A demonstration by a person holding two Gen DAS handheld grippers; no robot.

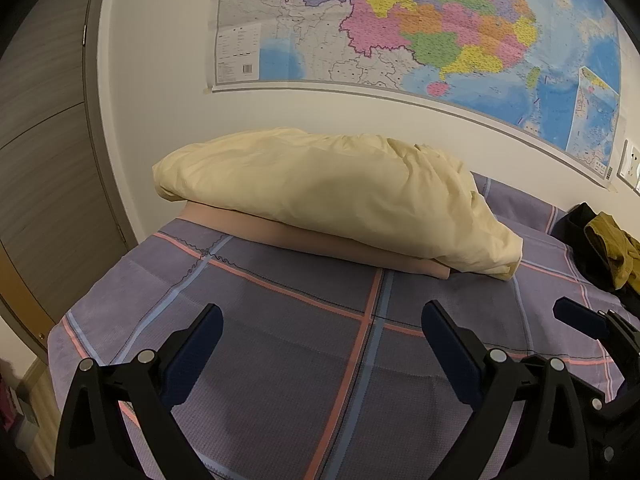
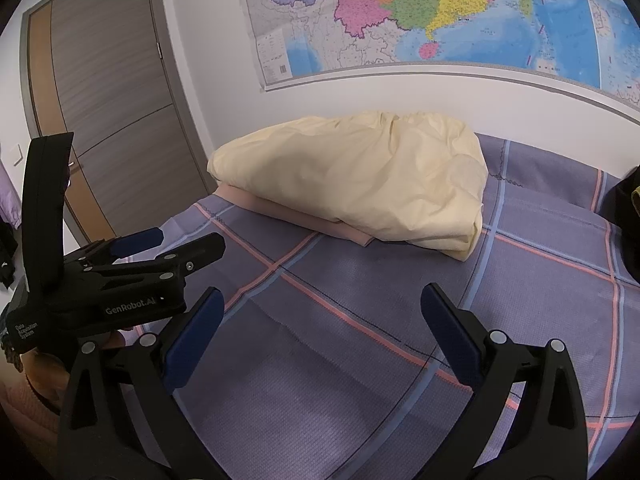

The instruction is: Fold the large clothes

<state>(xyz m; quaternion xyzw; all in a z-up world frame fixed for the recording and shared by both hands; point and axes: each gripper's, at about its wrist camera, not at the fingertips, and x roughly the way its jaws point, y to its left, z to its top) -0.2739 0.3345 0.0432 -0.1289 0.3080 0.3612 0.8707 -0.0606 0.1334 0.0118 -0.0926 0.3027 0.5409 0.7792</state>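
A folded cream-yellow cloth (image 1: 332, 196) lies on a folded pink cloth (image 1: 312, 240) at the far side of the bed; both also show in the right wrist view, cream (image 2: 360, 176) on pink (image 2: 288, 216). My left gripper (image 1: 322, 320) is open and empty above the purple plaid bedsheet (image 1: 280, 344), short of the stack. My right gripper (image 2: 322, 304) is open and empty over the sheet (image 2: 360, 360). The left gripper (image 2: 180, 244) shows at the left of the right wrist view, and a right fingertip (image 1: 576, 316) at the right of the left wrist view.
A pile of dark and olive clothes (image 1: 604, 248) lies at the bed's right side. A wall map (image 1: 400, 28) hangs above the bed. A grey and wood door (image 2: 104, 120) stands to the left beyond the bed's edge.
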